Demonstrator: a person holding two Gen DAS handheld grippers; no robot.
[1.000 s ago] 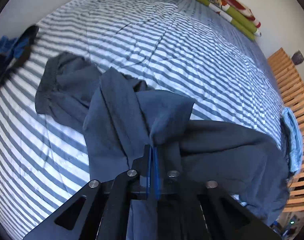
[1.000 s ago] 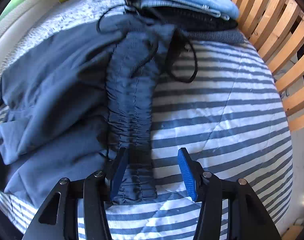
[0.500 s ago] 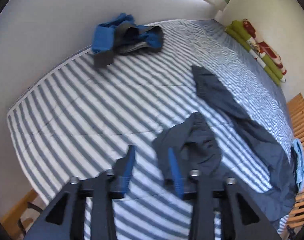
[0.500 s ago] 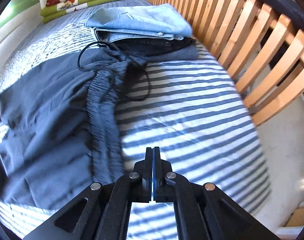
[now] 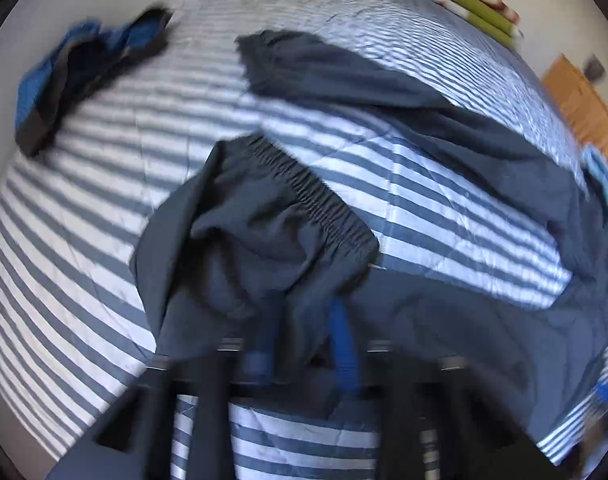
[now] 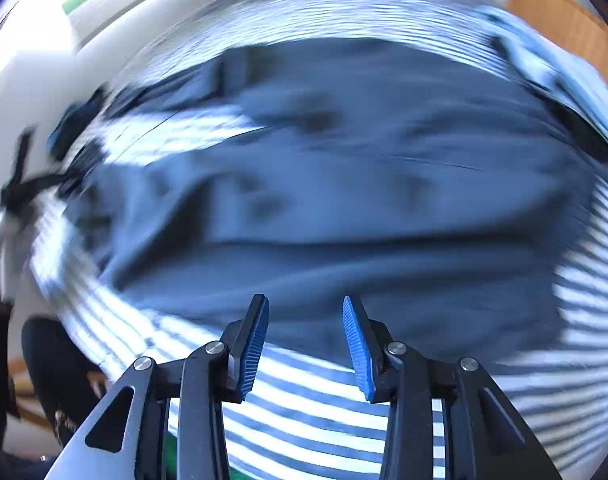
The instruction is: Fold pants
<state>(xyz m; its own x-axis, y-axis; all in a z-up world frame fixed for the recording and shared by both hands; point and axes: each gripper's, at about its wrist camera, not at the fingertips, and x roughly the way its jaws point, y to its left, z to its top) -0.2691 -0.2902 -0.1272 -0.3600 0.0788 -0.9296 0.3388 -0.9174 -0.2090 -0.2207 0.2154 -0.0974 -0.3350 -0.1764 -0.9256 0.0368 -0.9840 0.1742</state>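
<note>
Dark navy pants (image 5: 463, 128) lie spread over the striped bed (image 5: 84, 248). One leg runs toward the far side. The other leg is crumpled close to me, its elastic cuff (image 5: 315, 196) turned up. My left gripper (image 5: 304, 320) is open and low at this crumpled leg, with cloth bunched over and between its blue pads (image 5: 343, 344). The right wrist view is blurred by motion. In it the pants (image 6: 343, 200) fill the middle, and my right gripper (image 6: 305, 332) is open with nothing between its pads, over the near edge of the fabric.
A blue and grey heap of clothes (image 5: 84, 72) lies at the bed's far left. Green and red folded bedding (image 5: 475, 0) sits at the far end. Wooden slats (image 5: 583, 108) and light blue folded clothes (image 6: 563, 80) border the right side.
The left gripper let go of the pants, opened, and dropped onto the crumpled leg. The right gripper shut and lifted off the waistband half a second ago; now it is open and swinging fast over the pants.
</note>
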